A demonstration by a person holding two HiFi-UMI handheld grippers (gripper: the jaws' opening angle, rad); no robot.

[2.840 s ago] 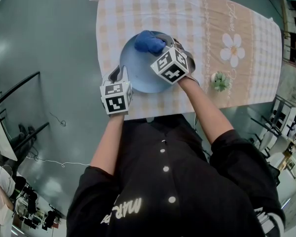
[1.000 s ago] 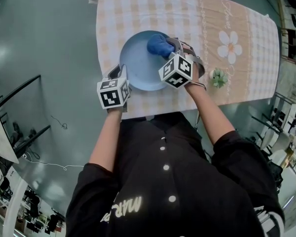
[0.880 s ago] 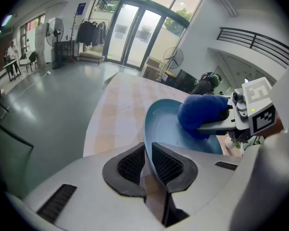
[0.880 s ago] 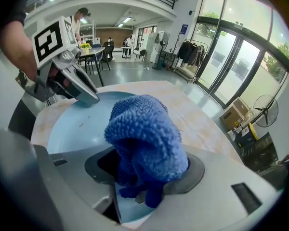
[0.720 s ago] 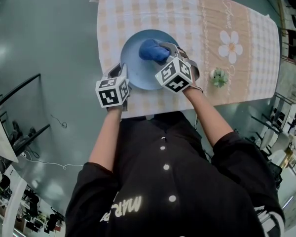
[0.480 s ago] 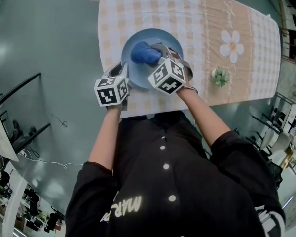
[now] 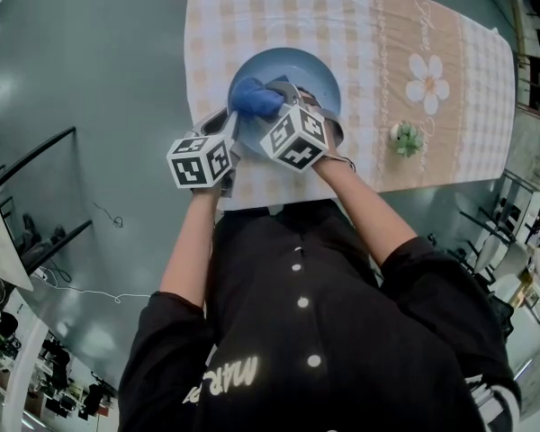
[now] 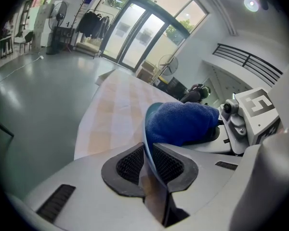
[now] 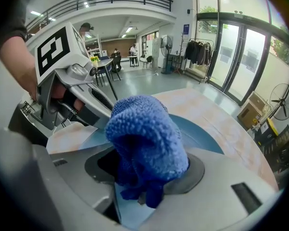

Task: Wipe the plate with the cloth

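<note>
Over the checked counter [image 7: 391,34], pinching the rim of the plate [image 7: 303,68] with the left hand-held gripper [image 8: 148,154], clamping the blue cloth [image 7: 255,99] onto it with the right hand-held gripper [image 9: 145,174].

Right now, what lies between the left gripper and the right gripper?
The blue cloth, shut in the right gripper, lies on the plate whose rim the left gripper clamps; the left gripper view shows it best.

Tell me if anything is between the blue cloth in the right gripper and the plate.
Nothing visible does. The right gripper holds the cloth right over the plate's left part, beside the rim that the left gripper clamps. The small plant stands apart, off to the right on the tablecloth.
</note>
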